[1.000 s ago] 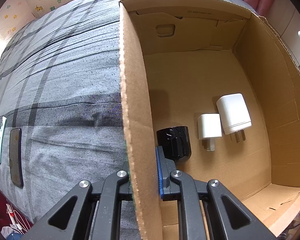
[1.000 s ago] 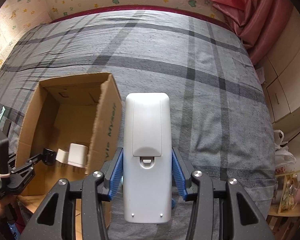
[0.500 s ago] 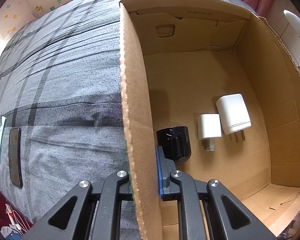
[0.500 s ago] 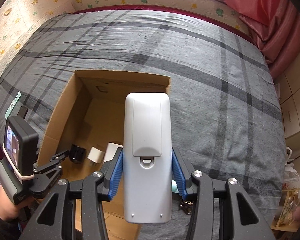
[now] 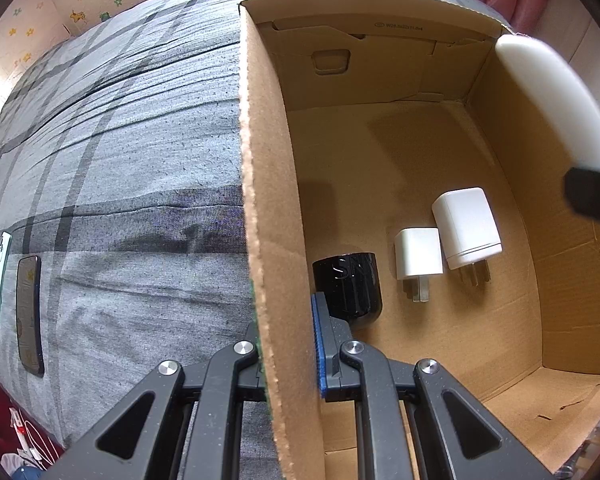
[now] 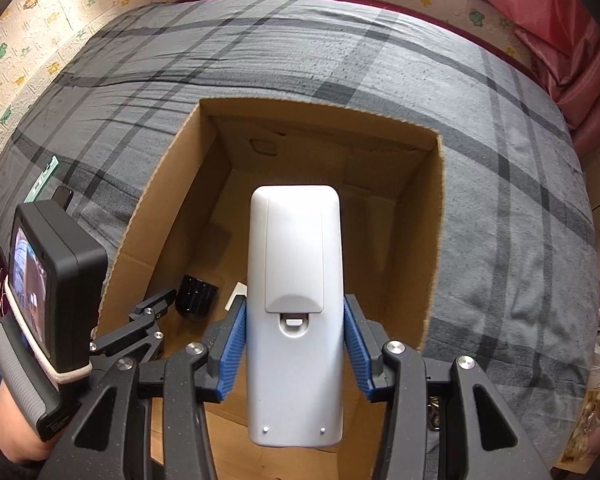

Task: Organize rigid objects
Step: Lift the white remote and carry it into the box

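we clamp left gripper (image 5: pixel 288 344) shut on cardboard box (image 5: pixel 260 184) wall, steadying it. right gripper (image 6: pixel 296 344) grips white remote (image 6: pixel 296 312), centre frame above box. lower gently, clear of chargers (image 5: pixel 444 240) lower right.

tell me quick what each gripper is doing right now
Left gripper: shut on the cardboard box wall.
Right gripper: shut on the white remote, above the open box.
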